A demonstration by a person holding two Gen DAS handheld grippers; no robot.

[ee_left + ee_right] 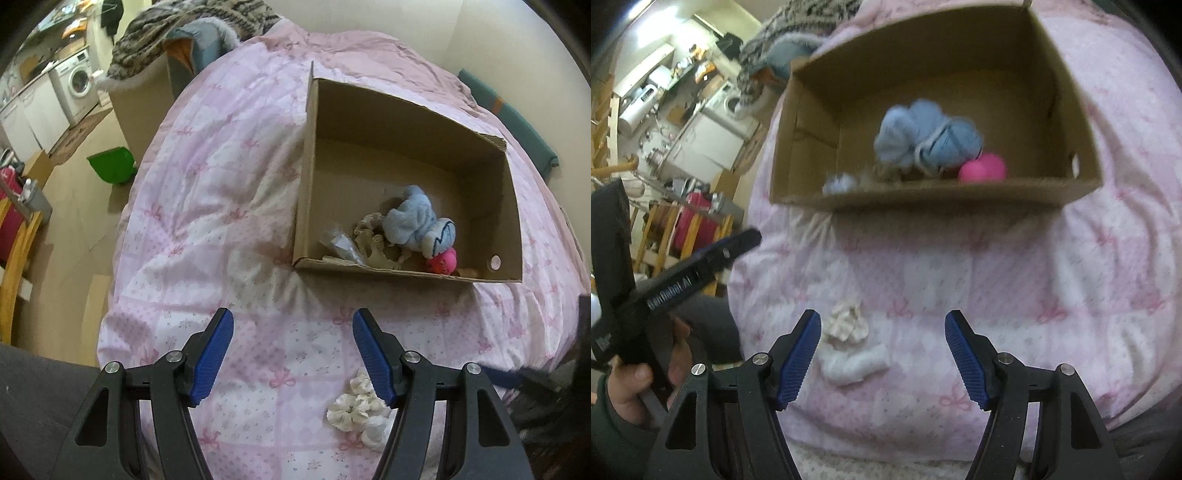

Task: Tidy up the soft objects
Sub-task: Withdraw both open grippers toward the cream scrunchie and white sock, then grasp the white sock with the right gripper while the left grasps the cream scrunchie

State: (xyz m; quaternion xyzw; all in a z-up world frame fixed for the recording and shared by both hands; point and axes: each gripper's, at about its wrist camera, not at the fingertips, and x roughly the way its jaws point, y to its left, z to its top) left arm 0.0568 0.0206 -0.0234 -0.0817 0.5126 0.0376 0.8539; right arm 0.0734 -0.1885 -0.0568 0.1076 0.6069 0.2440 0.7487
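Observation:
An open cardboard box (491, 206) (820, 92) stands on the pink quilt. Inside lie a light blue plush toy (417, 221) (923, 136), a pink ball (443, 260) (984, 168), a beige lace piece (373, 240) and a clear bag (341, 243). A white frilly scrunchie (354, 404) (847, 325) and a white soft piece (373, 434) (855, 362) lie on the quilt near me. My left gripper (291, 354) is open and empty, the scrunchie by its right finger. My right gripper (882, 354) is open and empty, with the white items just inside its left finger.
The pink quilt (221, 206) (1071, 280) covers the bed. A striped blanket (192, 29) is heaped at the far end. Left of the bed are a floor, a green bin (110, 164), a washing machine (77, 79) and a wooden chair (14, 258).

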